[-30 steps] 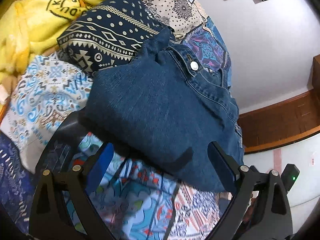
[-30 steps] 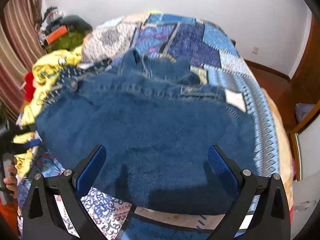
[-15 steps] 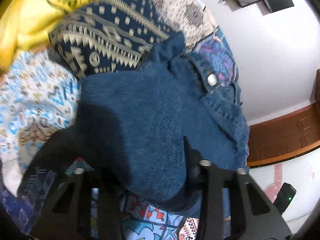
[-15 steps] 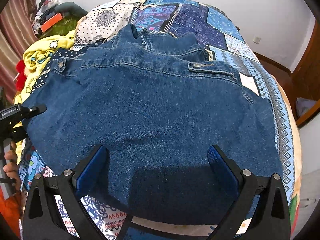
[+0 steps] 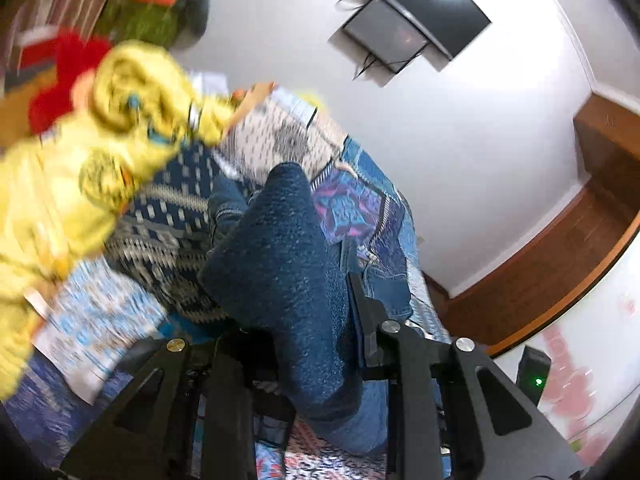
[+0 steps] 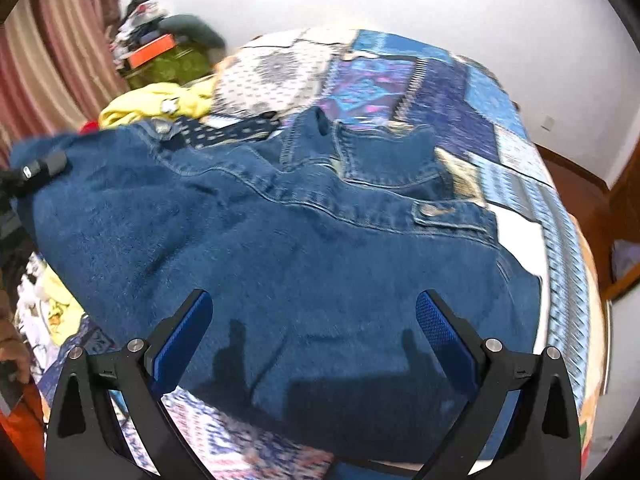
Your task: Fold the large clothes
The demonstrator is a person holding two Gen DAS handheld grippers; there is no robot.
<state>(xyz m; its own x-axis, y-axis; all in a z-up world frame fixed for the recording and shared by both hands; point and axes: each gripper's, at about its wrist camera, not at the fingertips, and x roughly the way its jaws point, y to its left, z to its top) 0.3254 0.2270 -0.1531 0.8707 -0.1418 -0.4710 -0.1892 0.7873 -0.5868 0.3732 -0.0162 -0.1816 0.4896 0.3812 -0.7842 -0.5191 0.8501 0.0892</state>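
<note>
Right now the left gripper (image 5: 296,344) pinches one edge of the denim jacket (image 6: 304,264) lying on the bed (image 6: 460,92), while the right gripper (image 6: 314,322) hangs wide open, so the heavy cloth may slip out.

The jean jacket (image 6: 304,264) is dark blue. The bed cover (image 6: 452,92) has blue, purple and white patches with dots and zigzags. A yellow cloth (image 5: 60,184) lies beside a navy cloth (image 5: 168,216) with white shapes. The curtain (image 6: 52,76) has pink stripes.
</note>
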